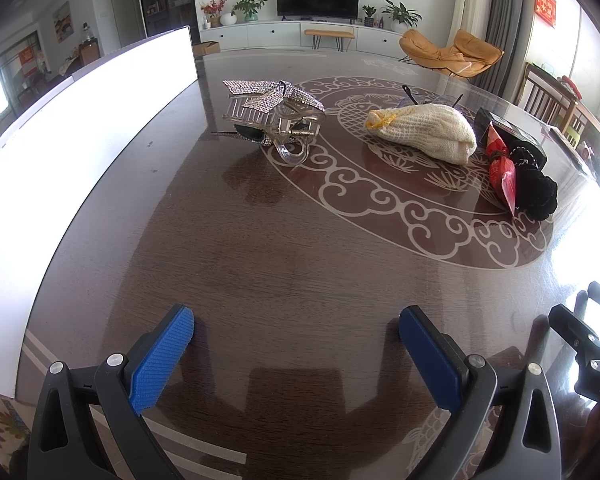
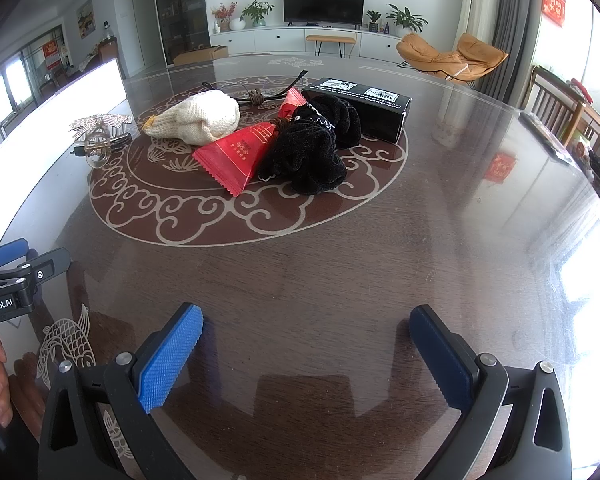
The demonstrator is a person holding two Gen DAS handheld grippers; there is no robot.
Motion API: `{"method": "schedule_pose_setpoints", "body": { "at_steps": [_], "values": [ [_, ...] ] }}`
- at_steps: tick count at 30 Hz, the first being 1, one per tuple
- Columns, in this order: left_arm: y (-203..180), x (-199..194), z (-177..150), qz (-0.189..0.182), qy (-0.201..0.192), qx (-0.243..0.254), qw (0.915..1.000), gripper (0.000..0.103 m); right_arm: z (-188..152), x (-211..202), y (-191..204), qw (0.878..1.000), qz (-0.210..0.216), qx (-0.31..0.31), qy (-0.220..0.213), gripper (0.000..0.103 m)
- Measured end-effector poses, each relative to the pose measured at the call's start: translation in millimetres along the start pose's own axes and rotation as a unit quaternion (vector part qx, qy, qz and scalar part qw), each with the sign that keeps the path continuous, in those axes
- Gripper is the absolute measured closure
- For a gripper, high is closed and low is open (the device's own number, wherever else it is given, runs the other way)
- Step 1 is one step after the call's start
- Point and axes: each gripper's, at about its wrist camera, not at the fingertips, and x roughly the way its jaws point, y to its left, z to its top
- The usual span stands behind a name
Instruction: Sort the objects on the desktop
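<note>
- Hovering low, left gripper [image 1: 296, 340] and right gripper [image 2: 306, 340] both spread wide, empty, over the table [image 2: 440, 240].
- Ahead: red packet [image 2: 236, 152] touching the black scrunchie [image 2: 312, 152]; grabbing one could drag the other.
- Farther: knit pouch [image 1: 424, 132], rhinestone hair claw [image 1: 274, 114]; its slick plastic could slip.

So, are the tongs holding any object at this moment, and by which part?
Nothing is held. The left tongs and the right tongs are both open above the bare table, apart from the objects.

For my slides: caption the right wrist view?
Open right gripper faces cream glove, red packet, black cloth.
</note>
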Motion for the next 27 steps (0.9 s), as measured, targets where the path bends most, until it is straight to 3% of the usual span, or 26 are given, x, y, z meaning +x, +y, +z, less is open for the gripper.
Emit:
{"method": "schedule_pose_setpoints", "body": {
  "at_steps": [11, 17, 22, 24, 27],
  "values": [
    [-1.0, 0.1, 2.5, 0.000, 0.002, -0.002, 1.0000, 0.000, 0.0, 0.2, 0.0, 1.000, 0.000, 0.000, 0.000, 0.000],
    [16.0, 10.8, 24.8, -0.019, 0.041, 0.023, 0.9987, 0.000, 0.8, -1.4, 1.0, 1.000, 0.003, -0.003, 0.000, 0.000],
    [35.8, 14.7, 29.0, 0.004, 0.011, -0.013, 0.9998, 0.000, 1.4, -2.4, 1.8, 1.000, 0.016, -0.006, -0.001, 0.000],
    [35.5, 15.6, 30.0, 0.008, 0.009, -0.016, 0.9998, 0.000, 4.3, -8.8, 3.5, 0.999, 0.041, -0.019, -0.018, 0.000],
    [36.4, 18.1, 31.6, 0.008, 0.007, -0.017, 0.9998, 0.000, 24.1, -18.4, 7.8, 0.997, 0.041, -0.045, -0.051, 0.000]
  ]
}}
